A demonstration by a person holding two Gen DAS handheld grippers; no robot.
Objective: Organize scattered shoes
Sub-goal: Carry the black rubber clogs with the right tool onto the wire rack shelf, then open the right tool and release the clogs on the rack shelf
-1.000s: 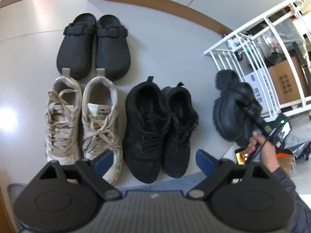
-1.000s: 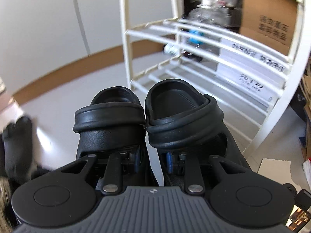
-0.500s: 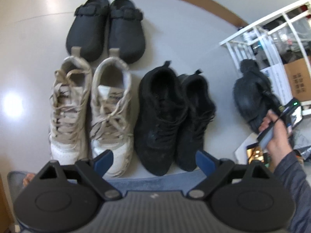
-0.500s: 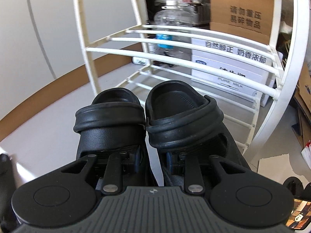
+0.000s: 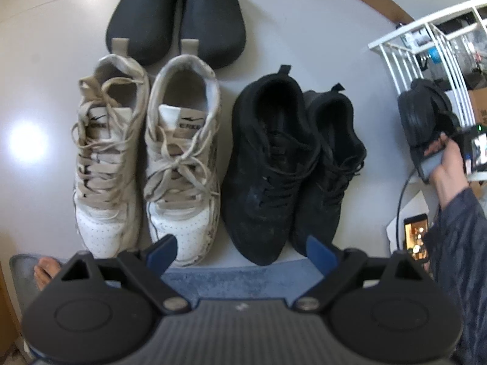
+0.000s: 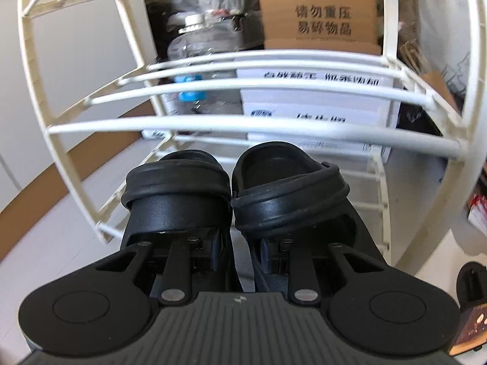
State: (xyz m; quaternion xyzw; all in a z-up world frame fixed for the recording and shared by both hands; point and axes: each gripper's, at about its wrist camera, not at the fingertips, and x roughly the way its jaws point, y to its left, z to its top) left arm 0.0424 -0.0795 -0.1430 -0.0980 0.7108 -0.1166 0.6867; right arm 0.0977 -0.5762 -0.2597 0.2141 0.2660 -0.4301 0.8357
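Here the white shoe rack (image 6: 252, 121) fills most of the right wrist view, its slatted tiers curving across the frame with a cardboard box (image 6: 319, 9), white cartons (image 6: 316, 103) and a clear water bottle (image 6: 197, 51) behind it. On the pale floor (image 5: 45, 45) in the left wrist view three pairs sit side by side, each pair's shoes touching: black clogs (image 5: 176, 15) farthest off, white sneakers (image 5: 146, 158) with beige laces just below them, and black sneakers (image 5: 292, 164) to their right. The right gripper (image 6: 240, 252) is clamped on a pair of black slip-on clogs (image 6: 237, 191), one finger inside each shoe so the inner walls are pinched together, and the pair is held in front of the rack's lower tier; whether it touches the slats I cannot tell. The left gripper (image 5: 240, 246) hangs above the sneaker toes with its blue-tipped fingers spread wide and nothing between them. The person's right hand (image 5: 447, 158) shows at the edge.
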